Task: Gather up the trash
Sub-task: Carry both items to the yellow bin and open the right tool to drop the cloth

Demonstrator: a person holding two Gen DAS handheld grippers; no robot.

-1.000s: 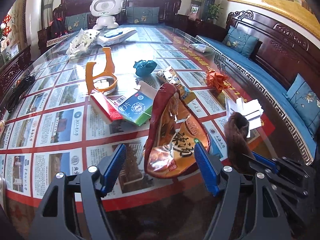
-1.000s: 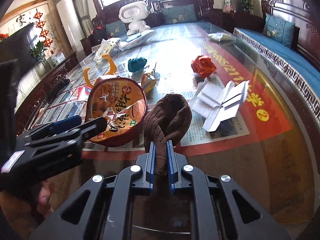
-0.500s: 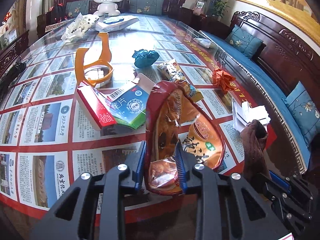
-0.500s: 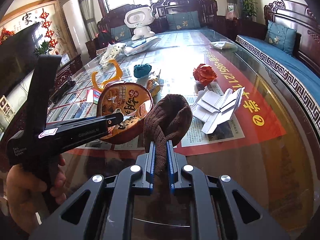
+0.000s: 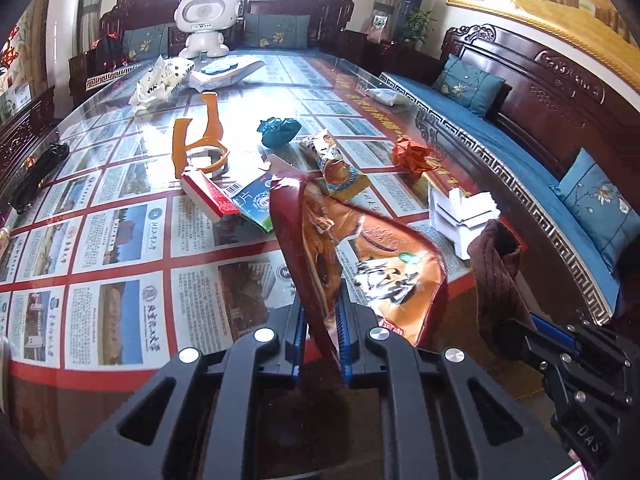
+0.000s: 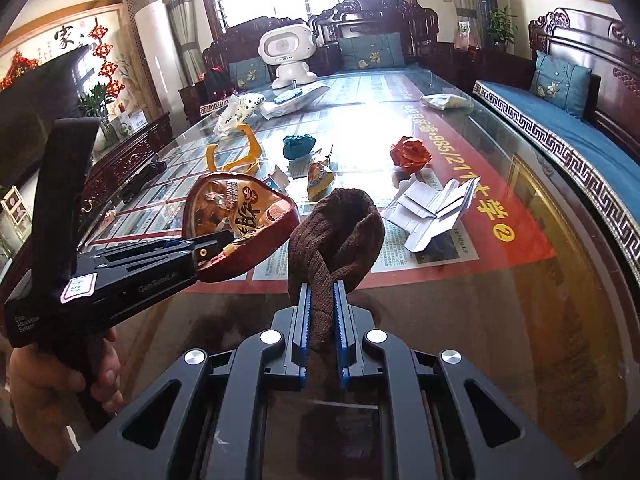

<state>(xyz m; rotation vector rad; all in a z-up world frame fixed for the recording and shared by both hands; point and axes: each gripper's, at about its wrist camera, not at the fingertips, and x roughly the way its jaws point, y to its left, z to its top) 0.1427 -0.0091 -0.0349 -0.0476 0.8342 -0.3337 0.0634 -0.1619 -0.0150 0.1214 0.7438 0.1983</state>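
Observation:
My left gripper [image 5: 320, 312] is shut on the rim of a crushed red noodle cup [image 5: 352, 256] with its orange lid peeled back, and holds it above the table. The cup also shows in the right wrist view [image 6: 240, 220], with the left gripper [image 6: 216, 246] clamped on it. My right gripper [image 6: 321, 292] is shut on a brown knitted sock [image 6: 336, 232], lifted off the table; the sock hangs at the right of the left wrist view [image 5: 496, 276].
On the glass-topped table [image 5: 120, 248] lie a red-and-green carton [image 5: 236, 200], an orange plastic frame [image 5: 196, 144], a teal paper ball [image 5: 280, 130], a snack wrapper [image 5: 336, 168], an orange paper ball [image 6: 410, 152] and folded white paper [image 6: 432, 212]. A blue-cushioned bench [image 6: 580, 132] runs along the right.
My left gripper went from open around the noodle cup to shut on its rim and has lifted it. My right gripper kept its hold on the sock.

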